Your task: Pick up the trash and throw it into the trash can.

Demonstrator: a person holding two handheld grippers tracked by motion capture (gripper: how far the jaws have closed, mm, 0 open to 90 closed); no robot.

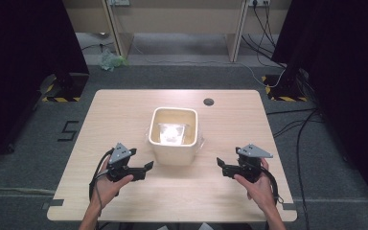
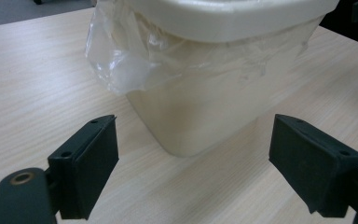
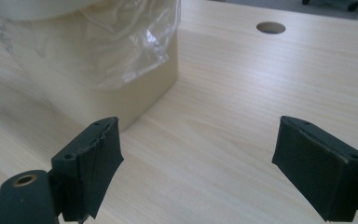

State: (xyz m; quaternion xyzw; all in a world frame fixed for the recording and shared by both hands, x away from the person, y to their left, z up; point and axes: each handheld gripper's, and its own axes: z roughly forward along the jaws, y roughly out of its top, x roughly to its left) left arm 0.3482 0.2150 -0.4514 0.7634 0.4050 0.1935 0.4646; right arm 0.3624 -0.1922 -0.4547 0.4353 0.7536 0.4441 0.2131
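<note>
- Bin (image 1: 174,143) of cream plastic is seen standing upright near the middle of the wooden table (image 1: 124,110), between the two grippers and slightly farther from the person than both.
- A clear plastic liner (image 1: 172,132) is fitted inside the bin, and its edge is folded over the rim and hangs down the outer walls, crumpled at the corners; something pale and bright is caught in the liner at the bottom, too glary to be told.
- The left gripper (image 1: 143,170) is held in the person's left hand (image 1: 109,184) at the near left of the bin, just beside its near left corner but not touching it.
- Its jaws are spread wide with nothing between them; in the left gripper view the bin's corner (image 2: 200,107) is framed in the gap, farther off, with a fold of the liner (image 2: 121,65) hanging above.
- The right gripper (image 1: 223,167) is held in the person's right hand (image 1: 258,187) at the near right, set clearly apart from the bin.
- Its jaws are likewise spread and hold nothing; bare tabletop is seen between them in the right gripper view, with the bin (image 3: 121,93) to the far left.
- A round cable hole (image 1: 209,102) is set in the table at the far side, to the right of the bin.
</note>
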